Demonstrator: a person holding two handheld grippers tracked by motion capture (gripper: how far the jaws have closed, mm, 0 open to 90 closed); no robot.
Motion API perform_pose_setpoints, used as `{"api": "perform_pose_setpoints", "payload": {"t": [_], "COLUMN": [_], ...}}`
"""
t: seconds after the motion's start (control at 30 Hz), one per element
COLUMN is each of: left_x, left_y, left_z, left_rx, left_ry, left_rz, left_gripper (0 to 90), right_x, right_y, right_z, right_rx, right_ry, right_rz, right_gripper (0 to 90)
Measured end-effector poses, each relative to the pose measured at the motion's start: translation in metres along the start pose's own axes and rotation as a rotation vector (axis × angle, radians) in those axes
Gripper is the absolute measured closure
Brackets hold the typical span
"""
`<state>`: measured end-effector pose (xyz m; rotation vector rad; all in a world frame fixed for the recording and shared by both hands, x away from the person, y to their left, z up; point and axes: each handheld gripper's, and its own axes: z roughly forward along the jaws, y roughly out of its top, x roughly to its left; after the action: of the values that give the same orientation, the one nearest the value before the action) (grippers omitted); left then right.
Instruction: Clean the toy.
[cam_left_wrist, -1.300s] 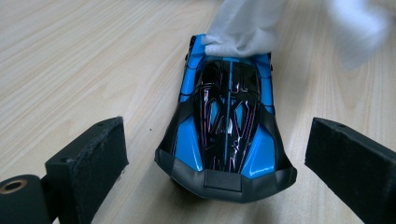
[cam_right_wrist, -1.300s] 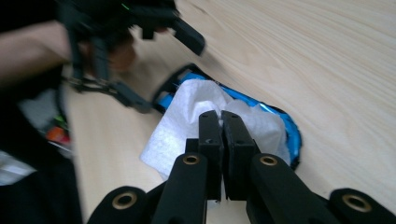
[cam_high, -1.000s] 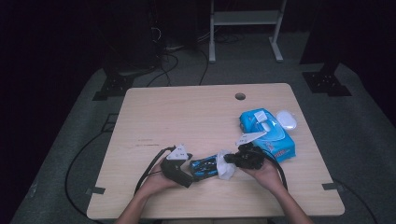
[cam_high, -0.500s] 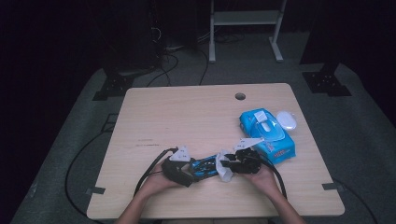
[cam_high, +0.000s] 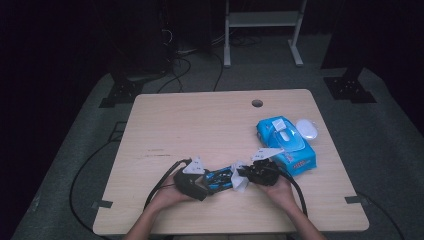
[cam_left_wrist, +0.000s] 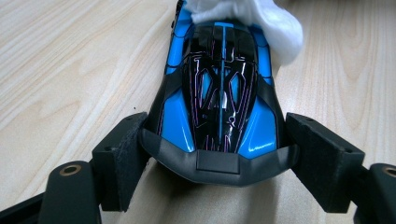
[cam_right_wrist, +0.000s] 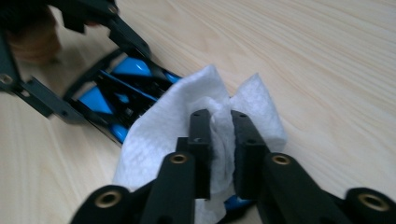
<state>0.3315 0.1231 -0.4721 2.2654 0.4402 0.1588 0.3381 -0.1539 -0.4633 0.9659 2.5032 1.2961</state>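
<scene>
A blue and black toy car (cam_high: 220, 177) lies on the table near its front edge. My left gripper (cam_high: 212, 181) has just closed on it; in the left gripper view both pads (cam_left_wrist: 126, 149) press the sides of the car (cam_left_wrist: 219, 93) at one end. A white wipe (cam_high: 239, 180) covers the car's other end (cam_left_wrist: 261, 18). My right gripper (cam_high: 245, 176) has just been closing, and its jaws (cam_right_wrist: 220, 121) now pinch a fold of the wipe (cam_right_wrist: 159, 135) over the car (cam_right_wrist: 126, 70).
A blue pack of wipes (cam_high: 286, 145) lies just right of the right hand, with a white oval lid (cam_high: 306, 129) beside it. The table (cam_high: 200, 125) has a cable hole (cam_high: 257, 103) near its far edge. Black cables trail off the left side.
The left jaws have closed in on the car. The right gripper with the wipe has shifted slightly left along the car, away from the pack.
</scene>
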Motion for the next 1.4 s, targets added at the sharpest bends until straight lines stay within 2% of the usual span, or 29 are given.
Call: {"api": "perform_pose_setpoints", "payload": {"t": [0.13,0.23,0.3,0.43,0.5,0.53,0.63,0.7,0.77,0.8,0.87,0.93,1.03,1.07,1.13,1.17,1.23,1.33,1.4], "left_x": [-0.001,-0.001,-0.001,0.0,-0.001,0.0,0.0,0.0,-0.001,-0.001,-0.001,0.0,-0.001,-0.001,-0.001,0.0,0.001,0.003,0.002], "left_y": [0.001,0.001,0.001,0.0,0.001,0.001,0.001,0.001,0.001,0.001,0.001,0.001,0.001,0.001,0.001,0.001,0.001,0.0,0.0], "left_z": [0.001,0.001,0.001,0.002,0.002,0.003,0.003,0.003,0.004,0.004,0.004,0.004,0.005,0.006,0.005,0.005,0.004,0.002,0.002], "left_rx": [0.005,0.007,0.007,0.008,0.009,0.011,0.01,0.011,0.012,0.013,0.016,0.02,0.014,0.013,0.015,0.018,0.014,0.02,0.024], "left_ry": [0.008,0.01,0.009,0.008,0.007,0.007,0.003,0.004,0.008,0.012,0.013,0.011,0.007,0.009,0.01,0.004,-0.004,-0.003,0.0], "left_rz": [0.01,0.007,0.007,0.009,0.016,0.022,0.017,0.019,0.02,0.019,0.018,0.023,0.02,0.021,0.019,0.017,-0.013,-0.03,-0.025], "left_gripper": [23.6,23.4,23.4,23.2,23.3,23.4,23.4,23.4,23.4,23.2,23.0,23.0,23.1,23.1,23.0,22.6,19.6,18.2,18.2], "right_x": [-0.007,-0.004,-0.001,0.015,0.017,0.015,0.002,-0.007,-0.012,-0.01,-0.003,0.004,0.006,0.003,-0.005,-0.01,-0.015,-0.015,-0.016], "right_y": [-0.002,-0.002,-0.002,0.003,0.003,0.002,-0.002,-0.007,-0.012,-0.011,-0.007,-0.004,-0.002,-0.002,-0.005,-0.008,-0.01,-0.009,-0.01], "right_z": [-0.007,-0.007,-0.006,-0.001,-0.003,-0.005,-0.016,-0.02,-0.02,-0.019,-0.017,-0.015,-0.013,-0.014,-0.016,-0.016,-0.016,-0.015,-0.015], "right_rx": [0.037,0.044,0.04,0.025,0.039,0.048,0.069,0.109,0.096,0.098,0.085,0.054,0.059,0.063,0.09,0.092,0.085,0.094,0.094], "right_ry": [-0.04,-0.047,-0.03,0.065,0.049,0.046,0.01,-0.056,-0.046,-0.044,-0.041,0.001,0.009,0.003,-0.039,-0.042,-0.033,-0.05,-0.057], "right_rz": [0.018,0.021,0.018,-0.014,-0.046,-0.047,-0.013,-0.001,0.032,0.032,0.001,-0.013,-0.029,-0.02,0.002,0.025,0.059,0.041,0.039], "right_gripper": [83.1,83.9,83.9,83.9,83.8,83.9,83.9,83.9,83.9,83.9,83.9,83.9,83.8,83.8,83.8,83.8,83.8,83.8,83.8]}}
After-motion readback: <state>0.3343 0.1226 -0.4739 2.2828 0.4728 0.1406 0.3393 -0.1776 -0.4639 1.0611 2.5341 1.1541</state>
